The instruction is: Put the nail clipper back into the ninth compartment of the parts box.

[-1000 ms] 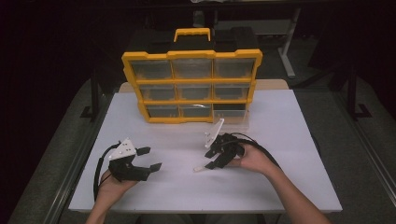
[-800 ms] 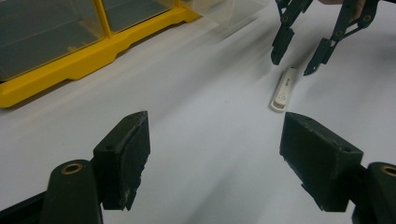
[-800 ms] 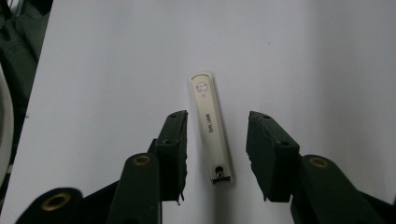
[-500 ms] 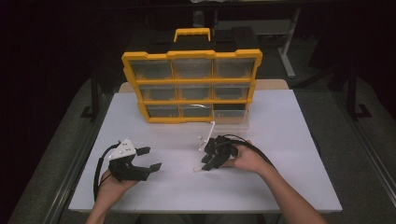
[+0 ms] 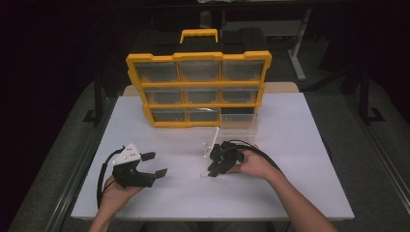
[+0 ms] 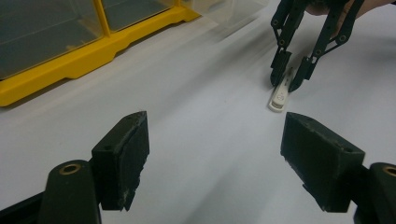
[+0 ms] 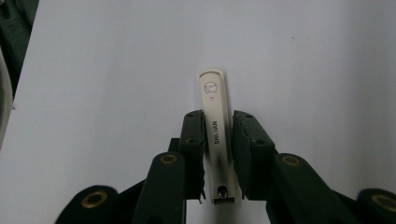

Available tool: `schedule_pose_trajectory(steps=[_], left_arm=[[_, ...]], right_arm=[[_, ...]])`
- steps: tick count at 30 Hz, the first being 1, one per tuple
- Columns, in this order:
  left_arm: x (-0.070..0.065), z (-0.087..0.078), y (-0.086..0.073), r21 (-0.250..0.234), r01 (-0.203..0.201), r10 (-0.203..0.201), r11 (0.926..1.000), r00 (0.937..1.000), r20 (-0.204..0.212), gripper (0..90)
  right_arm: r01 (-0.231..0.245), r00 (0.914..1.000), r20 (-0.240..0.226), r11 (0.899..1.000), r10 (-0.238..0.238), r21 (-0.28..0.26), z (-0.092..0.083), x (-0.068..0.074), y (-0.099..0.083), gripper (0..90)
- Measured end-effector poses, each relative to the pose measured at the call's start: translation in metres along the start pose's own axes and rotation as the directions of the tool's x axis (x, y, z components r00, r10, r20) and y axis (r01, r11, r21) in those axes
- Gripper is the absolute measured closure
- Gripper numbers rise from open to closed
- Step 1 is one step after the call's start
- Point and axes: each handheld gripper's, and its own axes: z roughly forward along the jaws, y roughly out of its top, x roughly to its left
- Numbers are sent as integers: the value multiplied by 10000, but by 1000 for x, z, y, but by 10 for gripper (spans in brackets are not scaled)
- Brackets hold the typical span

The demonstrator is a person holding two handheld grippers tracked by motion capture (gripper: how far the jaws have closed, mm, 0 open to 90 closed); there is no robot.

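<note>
The nail clipper [image 7: 214, 126] is lying flat on the white table [image 5: 300, 145], in front of the yellow drawer cabinet [image 5: 198, 89], bracketed by the right gripper [image 7: 217, 126], whose jaws have just been closing; contact seems made, though it cannot be confirmed. Lifting and stowing remain. The left gripper [image 6: 215, 154] is held wide open and empty.
</note>
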Motion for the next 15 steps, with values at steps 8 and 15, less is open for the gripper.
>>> schedule_pose_trajectory(steps=[8,15], left_arm=[[0,0,0,28,-35,35,10000,10000,6,237],[0,0,0,40,-18,18,10000,10000,21,237]], right_arm=[[239,9997,-56,9996,-240,-125,1,-4,-2,756],[100,9997,-231,9998,-104,-169,0,-6,-2,758]])
